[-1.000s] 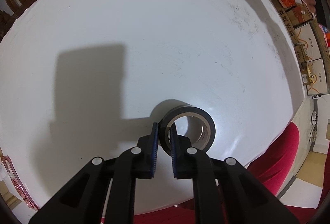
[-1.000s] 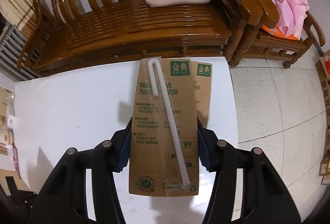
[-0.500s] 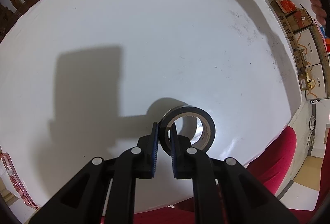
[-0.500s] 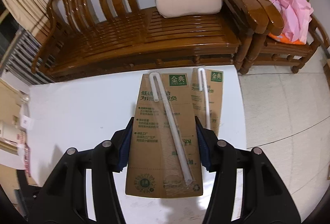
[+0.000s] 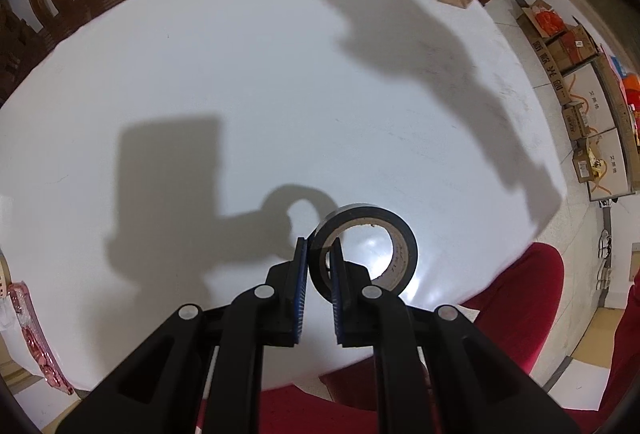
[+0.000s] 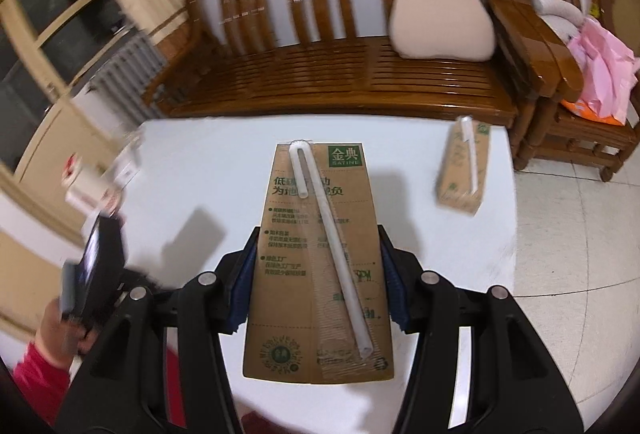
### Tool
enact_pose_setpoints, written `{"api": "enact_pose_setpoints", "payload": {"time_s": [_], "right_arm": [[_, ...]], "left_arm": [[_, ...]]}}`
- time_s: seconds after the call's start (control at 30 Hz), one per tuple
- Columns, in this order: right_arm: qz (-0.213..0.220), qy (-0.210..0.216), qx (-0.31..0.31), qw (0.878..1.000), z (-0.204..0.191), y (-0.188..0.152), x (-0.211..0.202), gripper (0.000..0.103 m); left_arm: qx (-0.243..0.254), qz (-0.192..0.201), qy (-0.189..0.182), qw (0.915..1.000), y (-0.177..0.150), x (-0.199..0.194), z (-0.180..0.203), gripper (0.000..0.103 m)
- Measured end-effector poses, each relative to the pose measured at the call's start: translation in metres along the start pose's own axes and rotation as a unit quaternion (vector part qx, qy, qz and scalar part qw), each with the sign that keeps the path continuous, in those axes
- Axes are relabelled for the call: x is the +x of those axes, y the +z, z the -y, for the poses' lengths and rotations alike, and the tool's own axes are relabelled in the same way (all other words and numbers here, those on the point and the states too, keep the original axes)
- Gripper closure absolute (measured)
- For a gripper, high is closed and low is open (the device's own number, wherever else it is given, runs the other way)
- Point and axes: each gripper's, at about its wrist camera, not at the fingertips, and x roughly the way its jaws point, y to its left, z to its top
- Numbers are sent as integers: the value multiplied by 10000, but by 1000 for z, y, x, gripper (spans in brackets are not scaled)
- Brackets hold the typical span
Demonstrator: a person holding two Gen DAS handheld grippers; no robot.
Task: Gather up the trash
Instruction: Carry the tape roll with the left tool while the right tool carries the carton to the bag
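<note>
Bright overhead light throws hard dark shadows on the white table (image 5: pixel 240 82), with glare near its front edge. The fisheye bends both pictures at the edges, and the right wrist view is motion-blurred at its left.

Black tape roll (image 5: pixel 366 248): on edge, raised above the desk's near edge. Brown carton (image 6: pixel 318 262): raised. Second carton (image 6: pixel 464 170): flat at far right corner.

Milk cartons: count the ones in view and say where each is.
2. One milk carton is clamped in the right tool above the white table; the second carton lies near the table's far right corner.
</note>
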Motion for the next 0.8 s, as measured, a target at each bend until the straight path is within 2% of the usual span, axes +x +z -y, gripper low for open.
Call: {"api": "enact_pose_setpoints", "payload": {"time_s": [0.2, 0.3, 0.37, 0.6, 0.8], "right_arm": [[-113, 290, -241, 9992, -51, -53, -31, 50], [-180, 289, -263, 9991, -62, -69, -37, 50], [-246, 293, -353, 9986, -77, -92, -46, 50], [-266, 279, -555, 9977, -102, -131, -65, 50], [-413, 344, -567, 9969, -113, -162, -65, 50]], "left_arm": [[146, 188, 40, 9997, -31, -17, 17, 92], [215, 219, 62, 9995, -50, -20, 26, 92], [235, 236, 68, 9994, -59, -19, 32, 92], [353, 318, 69, 9988, -84, -19, 51, 92], [512, 306, 46, 9982, -99, -11, 57, 92]]}}
